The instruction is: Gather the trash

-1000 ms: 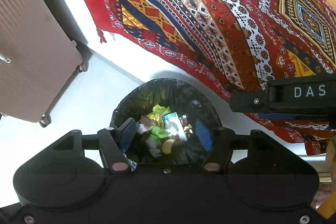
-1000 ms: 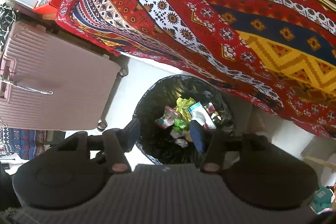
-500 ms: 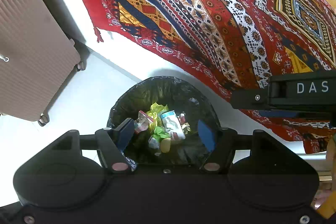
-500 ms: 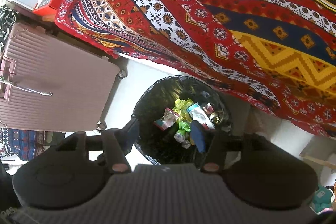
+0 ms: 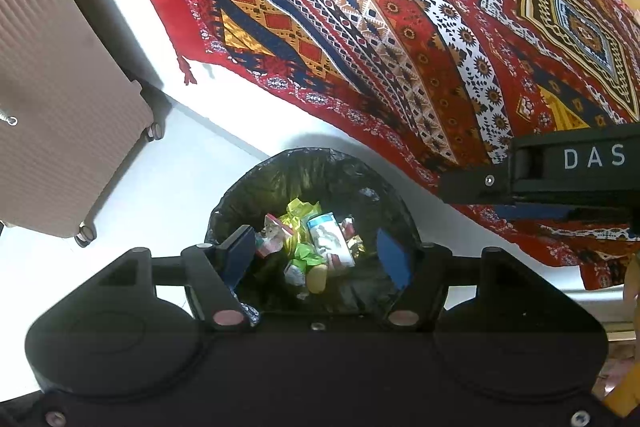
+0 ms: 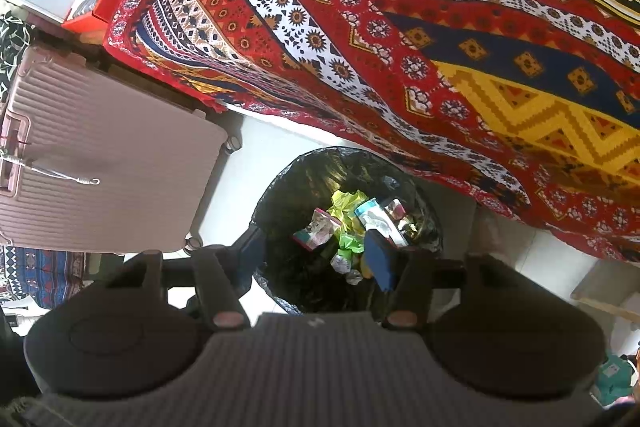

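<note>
Glossy white floor (image 5: 168, 187), crinkled black-lined bin (image 5: 280, 171)

A white floor (image 5: 132, 211) is seen below, on which a round bin lined with a black bag (image 5: 316, 171) stands. A ribbed pink suitcase (image 5: 52, 99) rests on its wheels to the left. Beside the bin, a surface is covered by a red patterned cloth (image 5: 380, 27).

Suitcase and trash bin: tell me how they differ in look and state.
The suitcase is pale pink, boxy, ribbed and shut; the trash bin is round, lined with a black bag, and open on top. The suitcase stands on small wheels; the bin shows none. The bin shows wrappers inside; the suitcase shows no contents. Both stand on the white floor beside the patterned cloth.
</note>
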{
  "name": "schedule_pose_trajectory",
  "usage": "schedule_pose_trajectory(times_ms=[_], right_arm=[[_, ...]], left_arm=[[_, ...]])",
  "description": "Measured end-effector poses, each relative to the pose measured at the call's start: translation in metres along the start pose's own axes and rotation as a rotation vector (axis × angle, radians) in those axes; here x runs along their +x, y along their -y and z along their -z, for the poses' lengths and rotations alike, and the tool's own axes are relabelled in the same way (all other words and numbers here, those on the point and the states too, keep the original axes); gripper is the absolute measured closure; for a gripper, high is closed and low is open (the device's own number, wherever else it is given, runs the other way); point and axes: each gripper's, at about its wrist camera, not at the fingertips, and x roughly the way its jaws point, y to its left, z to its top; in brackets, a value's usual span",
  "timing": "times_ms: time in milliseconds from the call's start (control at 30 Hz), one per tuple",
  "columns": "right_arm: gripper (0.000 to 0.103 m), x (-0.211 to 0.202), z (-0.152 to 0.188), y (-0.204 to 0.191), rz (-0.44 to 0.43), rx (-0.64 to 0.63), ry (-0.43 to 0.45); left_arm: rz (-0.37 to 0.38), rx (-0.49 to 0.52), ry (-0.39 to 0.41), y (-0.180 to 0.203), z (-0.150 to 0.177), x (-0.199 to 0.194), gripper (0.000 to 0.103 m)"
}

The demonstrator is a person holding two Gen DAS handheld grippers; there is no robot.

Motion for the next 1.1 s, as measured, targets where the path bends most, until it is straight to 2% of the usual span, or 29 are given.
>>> schedule_pose_trajectory(times_ms=[300, 1100], right_arm=[[0.034, -0.0015, 0.0008, 0.0014, 0.002, 0.01, 0.007], [0.033, -0.0039, 0.0021, 0.0015, 0.015, 0.014, 0.017]], left_arm=[[-0.031, 0.04, 0.018, 0.0037, 0.0012, 0.0002, 0.039], [-0.015, 0.036, 0.013, 0.0014, 0.0007, 0.0011, 0.037]])
